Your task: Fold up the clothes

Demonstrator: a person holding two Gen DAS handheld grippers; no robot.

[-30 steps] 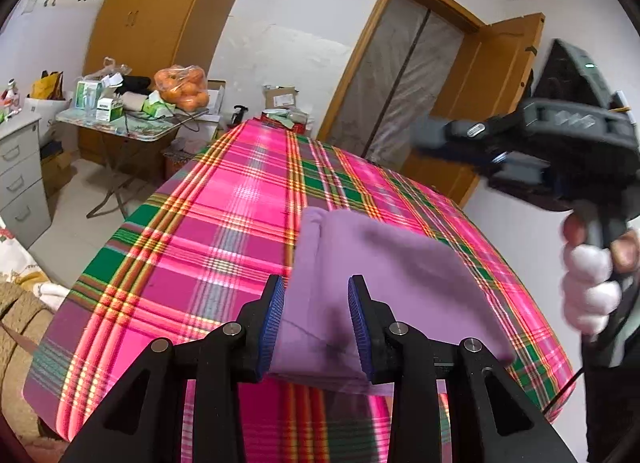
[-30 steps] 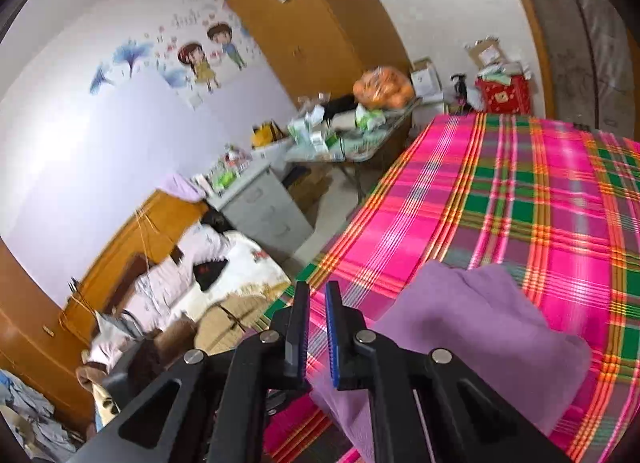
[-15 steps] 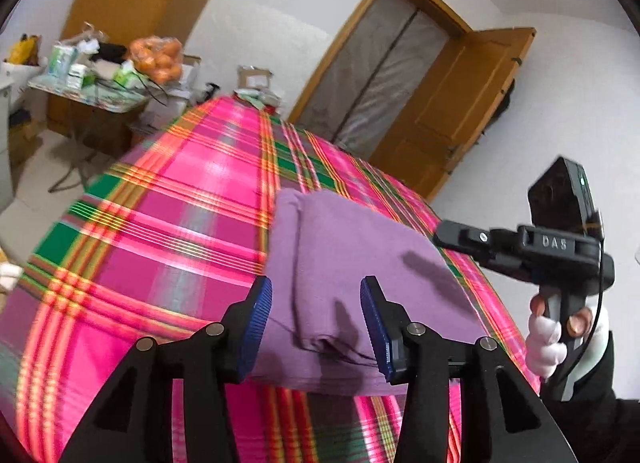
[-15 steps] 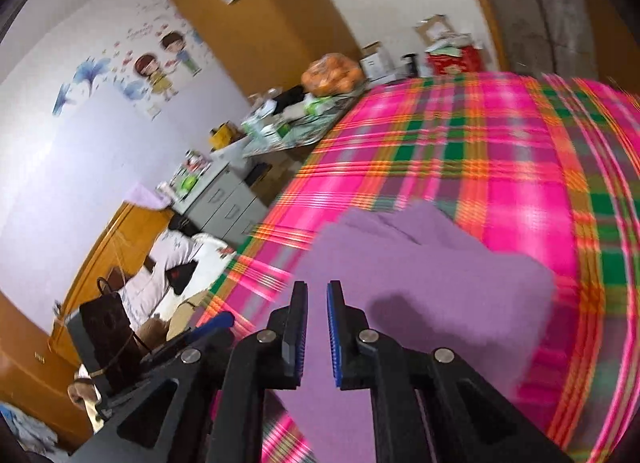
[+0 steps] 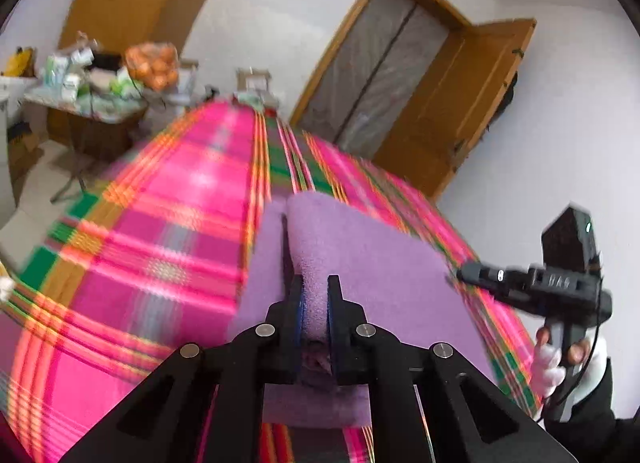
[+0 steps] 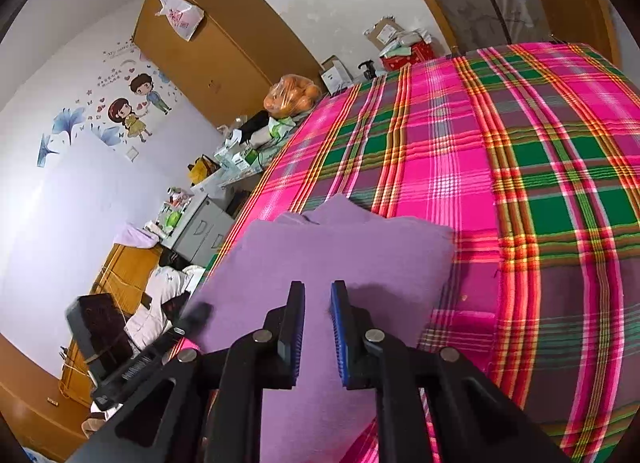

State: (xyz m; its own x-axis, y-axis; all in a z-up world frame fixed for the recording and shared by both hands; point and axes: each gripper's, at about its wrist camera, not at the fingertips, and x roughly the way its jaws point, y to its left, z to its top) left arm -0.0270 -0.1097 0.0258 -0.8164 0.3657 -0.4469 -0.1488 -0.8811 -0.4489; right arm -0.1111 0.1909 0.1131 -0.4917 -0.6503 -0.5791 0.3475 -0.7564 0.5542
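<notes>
Left tongs (image 5: 315, 299) are pinching a raised fold of the purple garment (image 5: 372, 271), the two dark fingers drawn close with the cloth bunched up between them. Right tongs (image 6: 318, 313) hang just above the same garment (image 6: 344, 247) with their blue-lined fingers (image 6: 339, 327) narrowly apart and nothing between them; from the left wrist view they (image 5: 464, 274) show at 3 o'clock, gripped by a hand (image 5: 560, 363) in a white glove, tips over the garment's right edge. The garment lies folded on the pink, green and orange plaid bed cover (image 6: 520, 167), toward the near end of the bed, its rounded fold pointing to 12 o'clock. Beyond the bed, at about 10 o'clock in the left view, a bag of oranges (image 5: 152, 63) sits on a cluttered side table (image 5: 84, 107). A wooden door (image 5: 452, 103) stands ajar at 1 o'clock. The plaid on the left side is blurred.
</notes>
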